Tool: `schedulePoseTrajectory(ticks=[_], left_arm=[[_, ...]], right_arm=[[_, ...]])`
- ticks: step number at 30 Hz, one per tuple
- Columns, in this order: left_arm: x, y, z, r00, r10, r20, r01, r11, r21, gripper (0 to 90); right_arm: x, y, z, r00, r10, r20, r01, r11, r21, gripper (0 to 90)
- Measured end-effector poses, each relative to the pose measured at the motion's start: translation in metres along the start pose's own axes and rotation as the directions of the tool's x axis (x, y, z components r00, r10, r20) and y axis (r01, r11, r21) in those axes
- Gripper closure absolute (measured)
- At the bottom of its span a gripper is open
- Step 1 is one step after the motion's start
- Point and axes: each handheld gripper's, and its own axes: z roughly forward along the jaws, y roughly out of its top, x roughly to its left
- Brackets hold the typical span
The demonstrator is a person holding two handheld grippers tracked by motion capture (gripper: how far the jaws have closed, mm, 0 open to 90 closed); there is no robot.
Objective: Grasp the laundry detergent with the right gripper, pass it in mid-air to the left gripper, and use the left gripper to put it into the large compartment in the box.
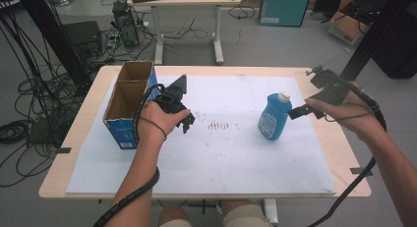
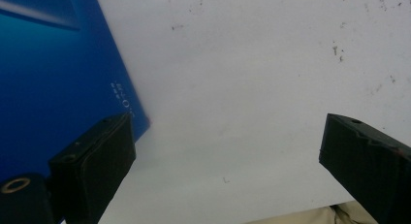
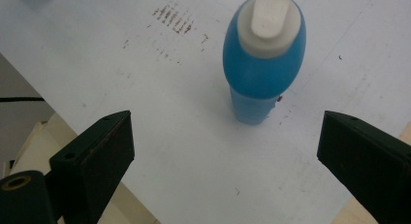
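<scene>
A blue bottle (image 1: 275,117) with a white cap stands upright on the white mat (image 1: 221,153), right of centre. In the right gripper view the bottle (image 3: 264,54) is seen from above, ahead of the jaws and apart from them. My right gripper (image 1: 298,112) hovers just right of the bottle, open, nothing between its jaws (image 3: 225,156). My left gripper (image 1: 188,123) rests low over the mat beside an open blue cardboard box (image 1: 129,101). Its jaws stand open and empty (image 2: 228,151), with the box's blue wall (image 2: 58,83) just to their left.
The box stands at the mat's left edge, its top open and divided into two cells. Dark smudges (image 1: 218,125) mark the mat's middle. The wooden table edge (image 1: 344,153) runs right of the mat. A desk (image 1: 187,1), cables and boxes stand beyond the table.
</scene>
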Motion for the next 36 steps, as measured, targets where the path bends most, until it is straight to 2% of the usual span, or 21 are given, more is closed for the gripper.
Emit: schedulePoseTrajectory(ticks=[7, 12, 15, 19, 27, 36], left_arm=[[-0.002, 0.001, 0.002, 0.9999, 0.011, 0.000, -0.011, 0.9999, -0.002, 6.4], [-0.003, 0.002, 0.004, 0.9999, 0.013, 0.001, -0.013, 0.9999, -0.007, 6.4], [-0.002, 0.003, 0.006, 0.9999, 0.014, 0.002, -0.014, 0.9999, -0.003, 6.3], [-0.001, 0.003, 0.007, 0.9999, 0.013, 0.001, -0.013, 0.9999, -0.003, 6.4], [-0.001, 0.004, 0.005, 0.9997, 0.024, -0.005, -0.024, 0.9996, -0.014, 6.3], [0.000, 0.004, 0.006, 0.9996, 0.026, -0.006, -0.026, 0.9995, -0.018, 6.3]], right_arm=[[-0.011, -0.023, 0.017, 0.9997, 0.002, 0.023, -0.001, 0.998, -0.068, 4.0], [-0.016, -0.031, 0.027, 0.9988, 0.016, 0.046, -0.011, 0.994, -0.112, 3.9], [-0.018, -0.036, 0.035, 0.9981, -0.001, 0.061, 0.009, 0.991, -0.132, 3.8], [-0.018, -0.042, 0.050, 0.9957, -0.012, 0.092, 0.027, 0.985, -0.168, 3.7], [-0.017, -0.047, 0.072, 0.9933, -0.022, 0.114, 0.047, 0.975, -0.218, 3.6], [-0.019, -0.053, 0.094, 0.9875, -0.014, 0.157, 0.061, 0.952, -0.300, 3.1]])
